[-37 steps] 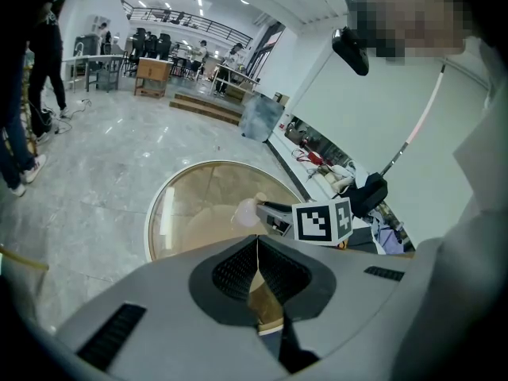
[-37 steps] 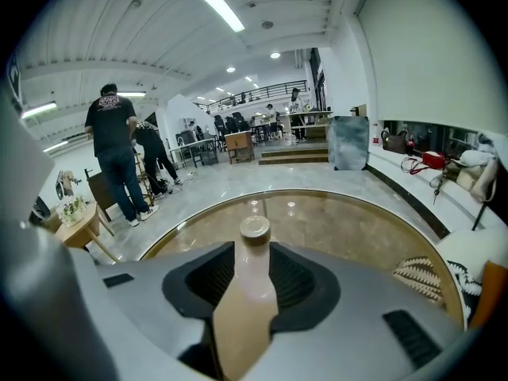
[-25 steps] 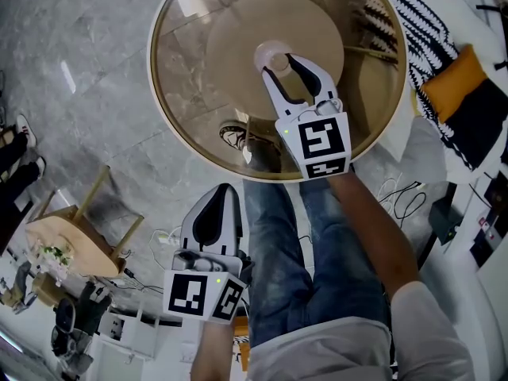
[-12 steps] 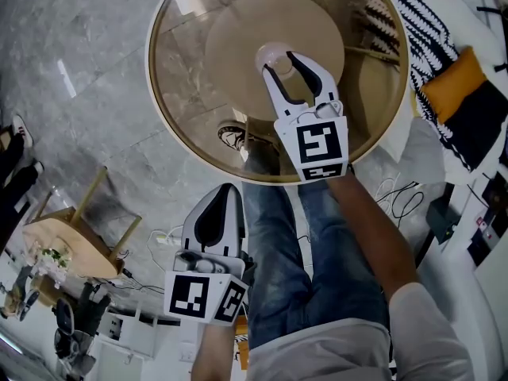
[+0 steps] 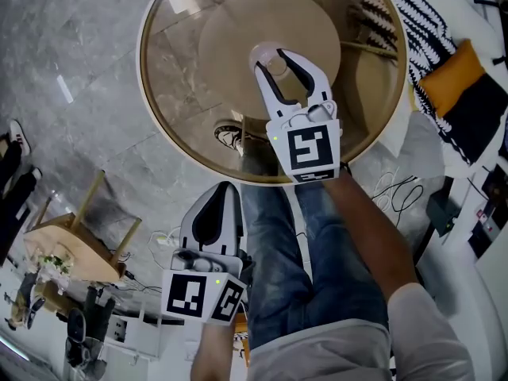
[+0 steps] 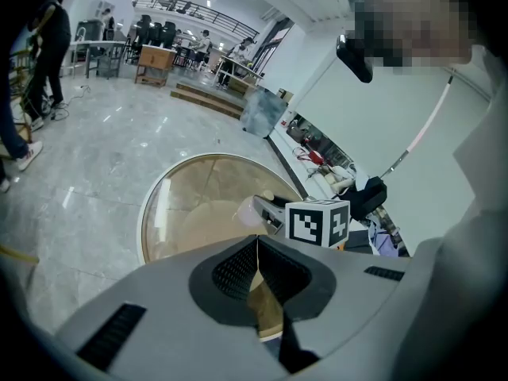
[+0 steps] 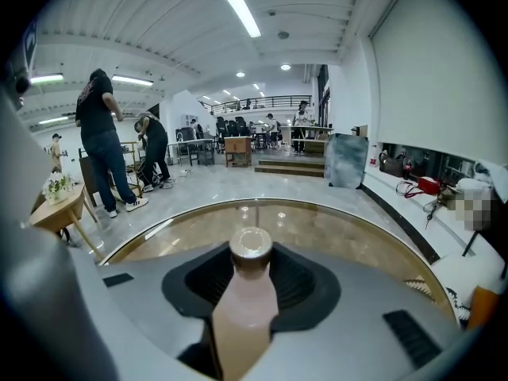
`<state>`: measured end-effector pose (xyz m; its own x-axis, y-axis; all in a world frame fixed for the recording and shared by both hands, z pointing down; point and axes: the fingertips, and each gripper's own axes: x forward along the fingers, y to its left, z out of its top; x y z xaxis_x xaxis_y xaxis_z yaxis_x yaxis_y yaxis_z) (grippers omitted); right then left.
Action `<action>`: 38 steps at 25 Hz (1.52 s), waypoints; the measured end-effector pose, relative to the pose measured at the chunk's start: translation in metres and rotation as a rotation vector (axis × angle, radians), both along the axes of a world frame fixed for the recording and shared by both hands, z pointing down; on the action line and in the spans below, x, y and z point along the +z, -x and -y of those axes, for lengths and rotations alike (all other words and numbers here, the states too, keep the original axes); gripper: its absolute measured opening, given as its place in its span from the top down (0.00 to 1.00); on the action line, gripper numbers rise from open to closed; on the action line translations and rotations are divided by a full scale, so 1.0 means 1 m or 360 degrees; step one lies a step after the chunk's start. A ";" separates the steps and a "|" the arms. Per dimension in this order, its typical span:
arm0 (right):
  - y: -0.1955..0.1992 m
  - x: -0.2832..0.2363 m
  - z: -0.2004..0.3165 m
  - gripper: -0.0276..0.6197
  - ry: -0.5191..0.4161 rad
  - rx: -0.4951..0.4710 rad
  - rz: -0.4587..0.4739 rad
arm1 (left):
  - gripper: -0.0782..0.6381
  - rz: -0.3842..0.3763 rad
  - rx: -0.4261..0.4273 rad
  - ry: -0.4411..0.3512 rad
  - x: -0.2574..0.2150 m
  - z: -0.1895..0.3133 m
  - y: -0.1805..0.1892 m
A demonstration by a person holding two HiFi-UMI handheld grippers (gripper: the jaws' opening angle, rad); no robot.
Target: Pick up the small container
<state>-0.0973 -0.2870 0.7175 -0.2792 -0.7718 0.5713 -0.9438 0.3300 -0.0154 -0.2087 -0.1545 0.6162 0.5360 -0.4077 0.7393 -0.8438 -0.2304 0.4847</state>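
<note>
Right gripper view shows the small container (image 7: 244,300) pale pink, brown-capped.

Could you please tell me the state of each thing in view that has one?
small container: upright on the glass table, cap on, between the right gripper's jaws
right gripper: jaws have just been closing, pads against the small container
left gripper: jaws together, empty
</note>
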 end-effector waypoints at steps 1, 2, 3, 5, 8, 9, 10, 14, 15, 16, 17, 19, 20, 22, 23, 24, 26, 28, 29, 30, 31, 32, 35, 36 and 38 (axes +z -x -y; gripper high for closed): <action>0.000 0.000 0.000 0.73 0.0002 -0.0003 0.0003 | 0.87 -0.0004 0.0003 0.0000 0.000 0.000 -0.001; 0.000 0.000 0.000 0.73 0.0004 -0.0006 0.0006 | 0.87 -0.0008 0.0009 0.0001 0.000 0.000 -0.002; 0.000 0.000 -0.001 0.73 0.0005 -0.0010 0.0010 | 0.87 -0.0010 0.0014 0.0002 0.000 0.000 -0.004; -0.001 -0.001 0.000 0.73 0.0004 -0.0025 0.0016 | 0.87 -0.0012 0.0019 0.0002 0.001 -0.001 -0.005; -0.001 0.000 0.001 0.73 0.0005 -0.0049 0.0024 | 0.87 -0.0005 0.0019 -0.0002 0.002 -0.001 -0.005; -0.001 0.000 0.000 0.73 0.0008 -0.0057 0.0026 | 0.87 -0.0003 0.0017 -0.0001 0.003 -0.001 -0.005; -0.001 0.000 0.000 0.73 0.0014 -0.0065 0.0030 | 0.87 0.0000 0.0015 0.0000 0.003 -0.002 -0.005; -0.005 0.000 -0.007 0.73 0.0045 -0.0090 0.0039 | 0.87 0.0009 0.0023 -0.0005 -0.001 -0.005 -0.010; -0.007 0.000 -0.008 0.73 0.0052 -0.0096 0.0039 | 0.87 0.0008 0.0026 -0.0009 -0.002 -0.005 -0.012; -0.009 -0.001 -0.010 0.73 0.0059 -0.0102 0.0041 | 0.87 0.0007 0.0029 -0.0014 -0.004 -0.005 -0.014; -0.011 -0.002 -0.012 0.73 0.0065 -0.0110 0.0045 | 0.87 0.0007 0.0033 -0.0020 -0.006 -0.005 -0.017; -0.014 -0.004 -0.016 0.73 0.0076 -0.0129 0.0053 | 0.87 0.0006 0.0039 -0.0031 -0.009 -0.005 -0.022; -0.016 -0.004 -0.017 0.73 0.0083 -0.0139 0.0056 | 0.87 0.0006 0.0043 -0.0036 -0.011 -0.004 -0.024; -0.020 -0.005 -0.020 0.73 0.0102 -0.0152 0.0067 | 0.87 0.0007 0.0052 -0.0047 -0.015 -0.005 -0.029; -0.022 -0.006 -0.022 0.73 0.0109 -0.0156 0.0072 | 0.87 0.0008 0.0058 -0.0050 -0.016 -0.006 -0.032; -0.023 -0.006 -0.023 0.73 0.0114 -0.0159 0.0074 | 0.87 0.0010 0.0064 -0.0053 -0.018 -0.007 -0.034; -0.027 -0.009 -0.027 0.73 0.0116 -0.0162 0.0076 | 0.87 0.0015 0.0077 -0.0056 -0.021 -0.010 -0.038; -0.030 -0.013 -0.030 0.73 0.0113 -0.0166 0.0073 | 0.87 0.0020 0.0090 -0.0060 -0.025 -0.013 -0.041; -0.031 -0.015 -0.031 0.73 0.0112 -0.0169 0.0071 | 0.87 0.0023 0.0096 -0.0064 -0.026 -0.014 -0.042; -0.032 -0.016 -0.032 0.73 0.0112 -0.0171 0.0069 | 0.87 0.0025 0.0101 -0.0068 -0.028 -0.015 -0.044; -0.034 -0.017 -0.033 0.73 0.0113 -0.0173 0.0069 | 0.87 0.0027 0.0105 -0.0073 -0.029 -0.015 -0.045; -0.035 -0.018 -0.034 0.73 0.0114 -0.0174 0.0069 | 0.87 0.0028 0.0109 -0.0078 -0.031 -0.016 -0.047; -0.040 -0.022 -0.038 0.73 0.0119 -0.0180 0.0074 | 0.87 0.0028 0.0128 -0.0089 -0.035 -0.019 -0.053; -0.041 -0.023 -0.039 0.73 0.0120 -0.0183 0.0073 | 0.87 0.0028 0.0137 -0.0094 -0.037 -0.020 -0.055; -0.042 -0.026 -0.041 0.73 0.0119 -0.0190 0.0067 | 0.87 0.0029 0.0152 -0.0102 -0.041 -0.021 -0.058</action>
<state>-0.0549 -0.2459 0.6914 -0.3916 -0.6875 0.6116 -0.8958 0.4366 -0.0828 -0.1507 -0.1337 0.5752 0.5613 -0.4024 0.7232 -0.8251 -0.3402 0.4511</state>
